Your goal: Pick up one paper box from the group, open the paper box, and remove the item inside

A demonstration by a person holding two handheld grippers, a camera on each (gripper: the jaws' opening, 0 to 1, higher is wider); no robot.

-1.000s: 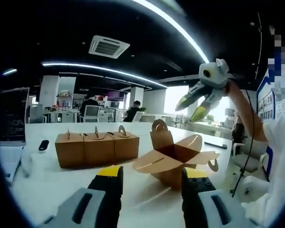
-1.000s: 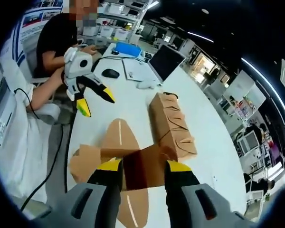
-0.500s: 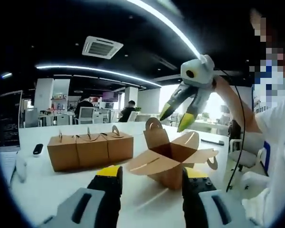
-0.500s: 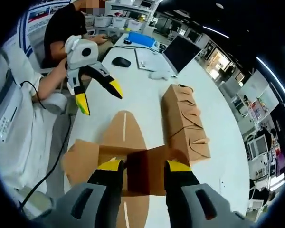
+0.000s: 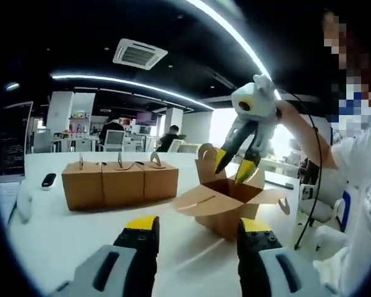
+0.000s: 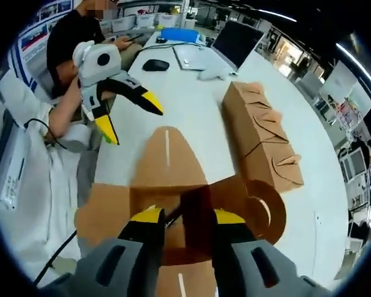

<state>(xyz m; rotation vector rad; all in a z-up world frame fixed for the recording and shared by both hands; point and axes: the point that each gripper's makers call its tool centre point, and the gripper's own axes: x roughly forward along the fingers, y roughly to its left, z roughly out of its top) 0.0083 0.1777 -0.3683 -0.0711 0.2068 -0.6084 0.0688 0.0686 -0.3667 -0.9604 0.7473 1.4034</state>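
Observation:
An open brown paper box (image 5: 226,199) stands on the white table (image 5: 68,229), its flaps spread wide. My right gripper (image 5: 233,166) hangs open just above the box's mouth, fingertips pointing down into it. In the right gripper view its jaws (image 6: 188,216) straddle the dark inside of the box (image 6: 167,164); I cannot make out what lies inside. Three closed boxes (image 5: 119,183) with handles stand in a row to the side, also in the right gripper view (image 6: 263,139). My left gripper (image 5: 198,226) is open, low over the table in front of the box, and holds nothing (image 6: 130,117).
A laptop (image 6: 235,43), a dark mouse (image 6: 154,65) and a blue object (image 6: 176,34) lie at the table's far end, where a person in black (image 6: 68,37) sits. A small dark device (image 5: 47,180) lies beside the closed boxes. Bare table surrounds the open box.
My right gripper has come down from high above to the open box's mouth, still open. The left gripper has stayed low in front of the box.

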